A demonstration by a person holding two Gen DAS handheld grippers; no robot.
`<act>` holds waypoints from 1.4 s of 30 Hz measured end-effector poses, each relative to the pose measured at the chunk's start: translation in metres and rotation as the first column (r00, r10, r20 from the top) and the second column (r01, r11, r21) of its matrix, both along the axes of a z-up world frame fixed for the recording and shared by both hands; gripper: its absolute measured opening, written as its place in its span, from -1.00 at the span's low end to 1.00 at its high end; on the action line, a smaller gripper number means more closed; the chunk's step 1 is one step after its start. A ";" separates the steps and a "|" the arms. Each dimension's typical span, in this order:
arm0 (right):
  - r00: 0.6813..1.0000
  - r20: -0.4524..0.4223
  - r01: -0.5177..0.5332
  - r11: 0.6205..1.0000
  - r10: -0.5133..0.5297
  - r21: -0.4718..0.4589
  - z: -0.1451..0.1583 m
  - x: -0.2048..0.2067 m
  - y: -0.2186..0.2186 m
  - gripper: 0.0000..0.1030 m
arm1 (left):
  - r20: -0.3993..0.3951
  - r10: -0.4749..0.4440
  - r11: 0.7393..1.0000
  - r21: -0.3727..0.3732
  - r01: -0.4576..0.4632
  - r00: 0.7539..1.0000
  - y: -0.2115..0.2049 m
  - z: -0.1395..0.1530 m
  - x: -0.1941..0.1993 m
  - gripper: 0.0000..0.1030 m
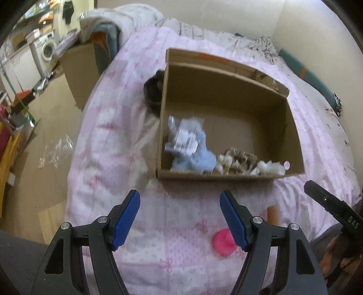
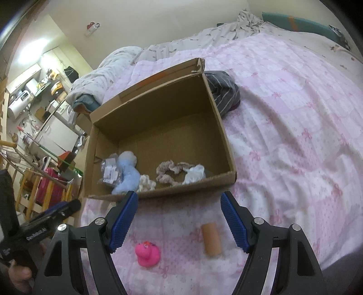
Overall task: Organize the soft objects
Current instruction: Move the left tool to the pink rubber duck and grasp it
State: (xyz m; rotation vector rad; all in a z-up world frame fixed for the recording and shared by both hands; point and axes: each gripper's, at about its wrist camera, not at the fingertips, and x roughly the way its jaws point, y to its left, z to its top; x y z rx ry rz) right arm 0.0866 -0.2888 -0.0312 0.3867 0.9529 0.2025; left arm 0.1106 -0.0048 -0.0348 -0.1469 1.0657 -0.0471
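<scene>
An open cardboard box (image 1: 226, 95) (image 2: 217, 109) sits on a pink quilted bed. Inside lie a light blue plush (image 1: 195, 156) (image 2: 127, 174), a clear packet (image 1: 181, 138) (image 2: 109, 172), a beige scrunchie (image 1: 240, 158) (image 2: 170, 172) and white soft pieces (image 1: 267, 169) (image 2: 195, 174). A pink rubber duck (image 2: 147, 254) (image 1: 223, 242) and a cardboard tube (image 2: 212, 240) lie on the quilt in front of the box. My left gripper (image 1: 180, 217) is open and empty above the quilt. My right gripper (image 2: 179, 220) is open and empty above the duck and tube.
A dark striped garment (image 2: 224, 93) (image 1: 154, 90) lies against the box's far outer side. A crumpled grey blanket (image 1: 127, 20) lies at the bed's head. The floor with furniture and a washing machine (image 1: 46, 48) lies left of the bed.
</scene>
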 end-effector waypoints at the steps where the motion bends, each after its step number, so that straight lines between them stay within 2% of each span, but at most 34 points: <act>1: 1.000 -0.005 -0.001 1.000 0.001 0.006 -0.001 -0.002 0.002 0.54 | -0.014 -0.002 1.000 -0.009 0.002 1.000 0.001 -0.002 0.000 0.37; 4: 0.999 -0.039 -0.005 1.000 0.006 0.005 -0.008 -0.002 0.005 0.54 | -0.090 -0.029 0.998 -0.049 0.025 0.996 -0.002 -0.017 -0.002 0.37; 8: 0.997 -0.071 -0.008 1.000 0.007 -0.011 -0.015 -0.002 0.008 0.54 | -0.206 -0.129 0.991 -0.069 0.117 0.970 -0.026 -0.043 -0.006 0.37; 12: 0.997 -0.078 0.004 1.000 -0.005 -0.018 -0.017 -0.001 0.007 0.54 | -0.210 -0.220 0.975 -0.037 0.217 0.953 -0.059 -0.056 -0.014 0.37; 15: 0.995 -0.091 0.026 0.999 -0.028 -0.024 -0.020 0.000 0.001 0.54 | -0.229 -0.287 0.957 -0.036 0.287 0.930 -0.084 -0.066 -0.017 0.37; 20: 0.992 -0.114 0.055 0.998 -0.057 -0.022 -0.023 -0.003 -0.013 0.54 | -0.279 -0.318 0.946 -0.026 0.324 0.906 -0.108 -0.086 -0.012 0.36; 22: 0.989 -0.139 0.045 0.999 -0.047 -0.019 -0.028 -0.002 -0.016 0.54 | -0.295 -0.305 0.949 -0.014 0.315 0.905 -0.112 -0.093 -0.009 0.30; 24: 0.985 -0.171 0.030 0.999 -0.036 -0.039 -0.034 -0.001 -0.016 0.54 | -0.321 -0.288 0.955 -0.022 0.297 0.902 -0.111 -0.099 -0.006 -0.02; 26: 0.977 -0.214 -0.002 0.998 -0.013 -0.066 -0.043 0.001 -0.014 0.54 | -0.332 -0.268 0.960 -0.014 0.280 0.904 -0.107 -0.102 -0.003 -0.14; 28: 0.969 -0.246 -0.033 0.996 0.011 -0.083 -0.052 0.002 -0.011 0.52 | -0.329 -0.268 0.960 -0.012 0.280 0.906 -0.105 -0.103 -0.002 -0.16; 30: 0.965 -0.260 -0.057 0.995 0.034 -0.080 -0.056 0.003 -0.007 0.09 | -0.318 -0.273 0.958 -0.007 0.286 0.908 -0.105 -0.100 -0.003 -0.16; 32: 0.957 -0.284 -0.079 0.994 0.053 -0.079 -0.061 0.005 -0.004 -0.09 | -0.303 -0.275 0.956 0.012 0.292 0.913 -0.106 -0.097 -0.003 -0.17; 40: 0.933 -0.356 -0.121 0.979 0.056 -0.163 -0.085 0.013 0.011 -0.14 | -0.263 -0.230 0.968 0.041 0.249 0.937 -0.091 -0.082 0.000 -0.17; 42: 0.926 -0.373 -0.130 0.975 0.055 -0.179 -0.091 0.015 0.014 -0.30 | -0.245 -0.212 0.970 0.063 0.234 0.946 -0.087 -0.077 0.002 -0.17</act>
